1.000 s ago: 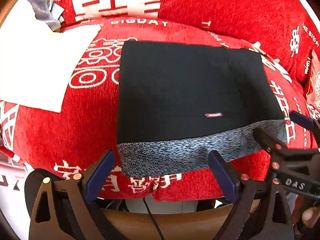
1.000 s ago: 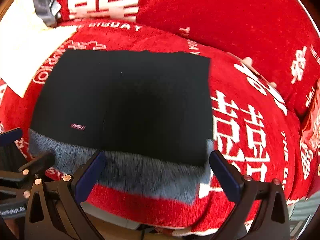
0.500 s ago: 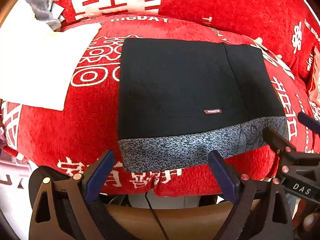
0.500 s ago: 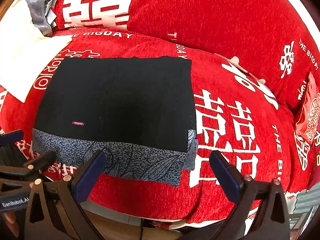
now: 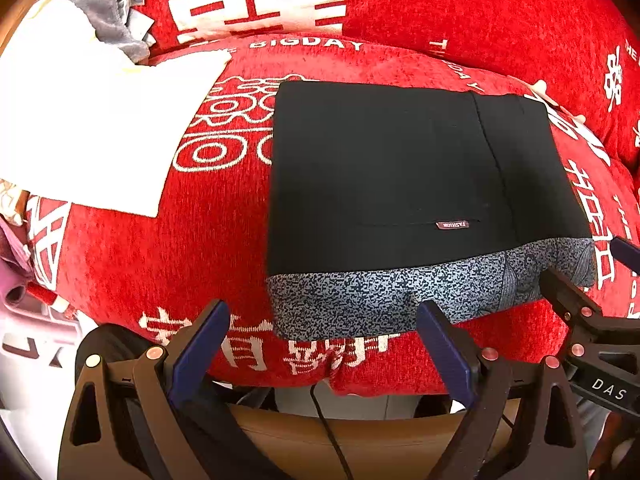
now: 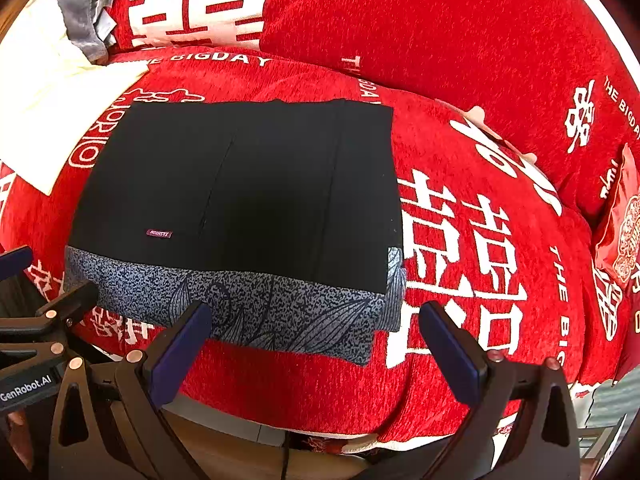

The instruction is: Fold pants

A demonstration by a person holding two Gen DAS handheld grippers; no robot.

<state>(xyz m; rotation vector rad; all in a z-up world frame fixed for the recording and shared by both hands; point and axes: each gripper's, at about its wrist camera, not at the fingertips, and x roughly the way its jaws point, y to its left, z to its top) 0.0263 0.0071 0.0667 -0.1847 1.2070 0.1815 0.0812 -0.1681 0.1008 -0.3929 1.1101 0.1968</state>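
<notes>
The black pants (image 5: pixel 400 176) lie folded into a flat rectangle on the red sofa seat (image 5: pixel 160 248), with a grey speckled band (image 5: pixel 400 296) along the near edge. They also show in the right wrist view (image 6: pixel 240 188). My left gripper (image 5: pixel 324 344) is open and empty, just in front of the pants' near left edge. My right gripper (image 6: pixel 316 344) is open and empty, in front of the near right corner. Each gripper shows at the edge of the other's view, the right one (image 5: pixel 592 320) and the left one (image 6: pixel 48 312).
A white cloth (image 5: pixel 92 128) lies on the seat to the left, with a grey garment (image 5: pixel 104 12) behind it. Red back cushions (image 6: pixel 440 28) stand behind the pants. A red packet (image 6: pixel 620 232) sits at the far right. The sofa's front edge is just below the grippers.
Both grippers have drawn back from the pants, towards the sofa's front edge, and stayed open. The pants lie still.
</notes>
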